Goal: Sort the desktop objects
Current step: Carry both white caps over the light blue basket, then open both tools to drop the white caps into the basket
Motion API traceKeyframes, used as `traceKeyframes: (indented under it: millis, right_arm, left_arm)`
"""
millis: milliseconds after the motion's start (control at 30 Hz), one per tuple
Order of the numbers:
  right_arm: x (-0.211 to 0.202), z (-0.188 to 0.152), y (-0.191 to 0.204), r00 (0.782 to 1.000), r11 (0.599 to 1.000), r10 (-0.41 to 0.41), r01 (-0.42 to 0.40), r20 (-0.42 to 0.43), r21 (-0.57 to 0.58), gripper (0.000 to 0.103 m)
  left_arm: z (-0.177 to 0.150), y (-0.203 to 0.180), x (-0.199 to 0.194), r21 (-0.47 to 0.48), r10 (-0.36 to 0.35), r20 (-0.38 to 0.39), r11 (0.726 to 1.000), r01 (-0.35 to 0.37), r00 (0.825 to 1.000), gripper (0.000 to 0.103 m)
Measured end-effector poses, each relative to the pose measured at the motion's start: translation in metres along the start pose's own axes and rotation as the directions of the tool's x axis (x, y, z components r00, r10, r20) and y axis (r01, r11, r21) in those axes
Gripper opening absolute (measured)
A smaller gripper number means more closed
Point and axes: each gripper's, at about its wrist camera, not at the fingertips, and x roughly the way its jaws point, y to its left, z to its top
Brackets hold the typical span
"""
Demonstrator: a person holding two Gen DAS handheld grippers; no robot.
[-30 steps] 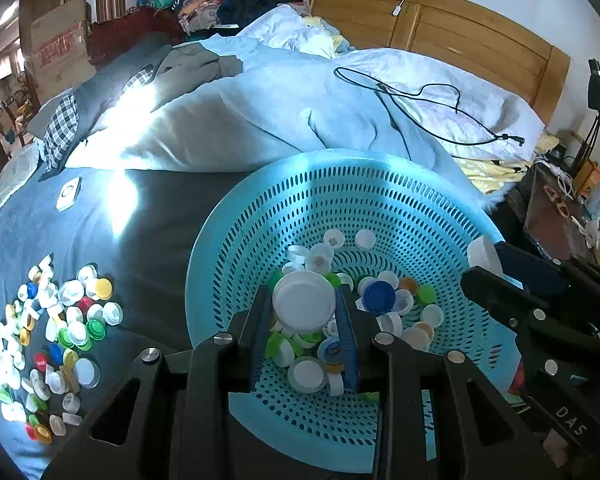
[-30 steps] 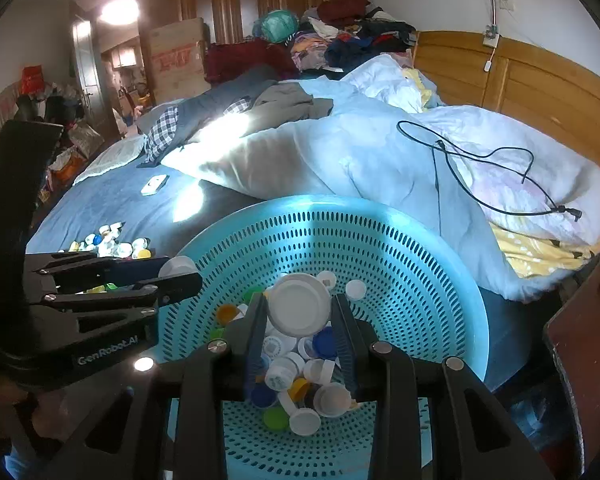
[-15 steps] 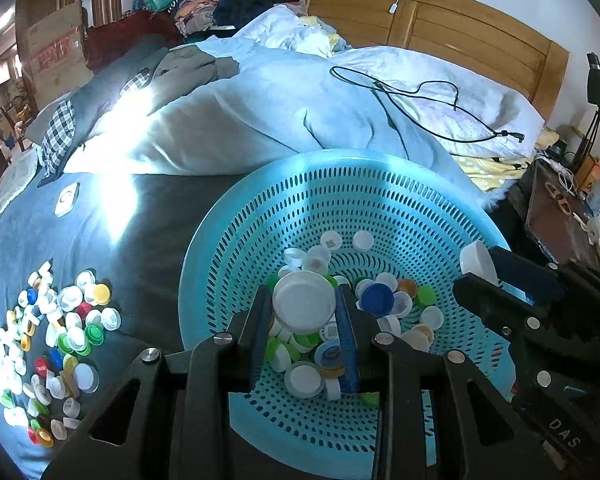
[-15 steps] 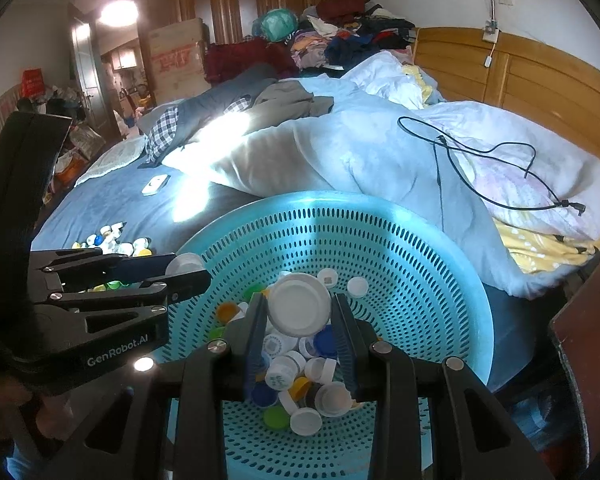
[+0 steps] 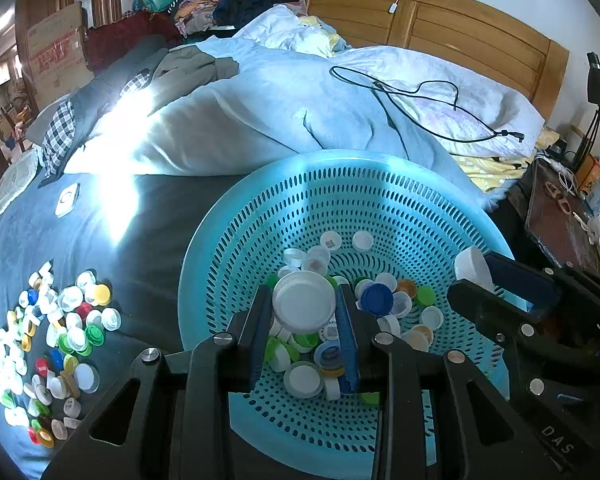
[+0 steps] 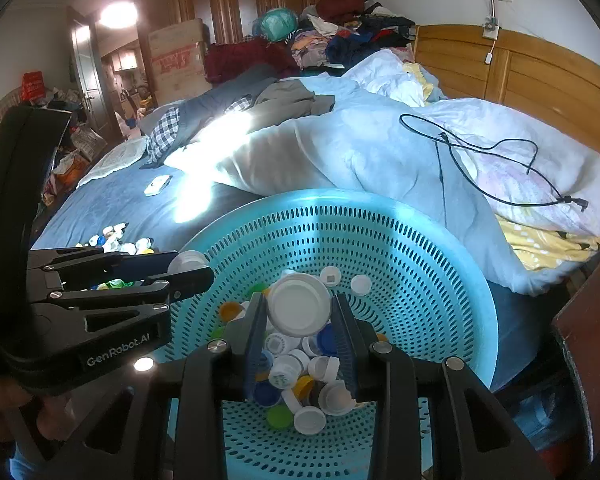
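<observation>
The left gripper [image 5: 305, 322] was clamped on a large white cap [image 5: 304, 301], its two fingers [image 5: 260, 332] pressed against the cap's sides, and it hung above the turquoise perforated basket [image 5: 260, 216]. The right gripper [image 6: 300, 324] was closed in the same way on a second white cap [image 6: 299, 304], also held over the basket. In the left wrist view the right gripper [image 5: 496, 284] showed at the basket's right rim with its white cap [image 5: 470, 262] at the fingertips; in the right wrist view the left gripper [image 6: 180, 272] reached in over the basket's left rim, its white cap [image 6: 188, 260] pinched at the tip.

Down in the basket's bowl lay a loose heap of bottle caps [image 5: 380, 304]: white ones, a dark blue cap [image 5: 377, 299], green, orange and yellow among them. The basket itself sat on a bed with a dark blue sheet [image 5: 100, 248]. To the left of the basket, well apart from it, a spread of mixed caps [image 5: 48, 336] lay on the sheet. Beyond the basket a pale blue duvet [image 5: 260, 120] was bunched up, with a black cable [image 5: 420, 108] looped across it, and a wooden headboard [image 5: 460, 28] stood behind.
</observation>
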Motion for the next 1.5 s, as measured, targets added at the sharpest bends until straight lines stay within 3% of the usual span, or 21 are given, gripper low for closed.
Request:
traceKeyframes:
  millis: [1100, 1233, 1300, 1367, 1500]
  right_arm:
    - [0.007, -0.004, -0.001, 1.000, 1.000, -0.010, 0.010, -0.005, 0.005, 0.036]
    - [0.007, -0.003, -0.002, 1.000, 1.000, -0.012, 0.012, -0.006, 0.002, 0.037]
    - [0.007, -0.003, -0.002, 1.000, 1.000, -0.014, 0.014, -0.002, 0.004, 0.050]
    - [0.004, -0.003, -0.002, 1.000, 1.000, -0.020, 0.020, 0.007, 0.010, 0.059]
    - [0.003, -0.001, 0.003, 1.000, 1.000, -0.013, 0.013, 0.007, 0.000, 0.060]
  left_arm:
    - [-0.006, 0.005, 0.005, -0.015, -0.018, -0.002, 1.000, 0.018, 1.000, 0.028]
    - [-0.006, 0.009, 0.004, -0.030, -0.025, 0.001, 0.999, 0.025, 1.000, 0.036]
    - [-0.006, 0.010, 0.002, -0.033, -0.028, 0.008, 0.999, 0.028, 1.000, 0.042]
    - [-0.007, 0.012, -0.001, -0.037, -0.023, 0.022, 0.999, 0.024, 0.999, 0.054]
    - [-0.010, 0.022, -0.007, -0.053, -0.046, 0.046, 0.997, 0.048, 0.998, 0.059]
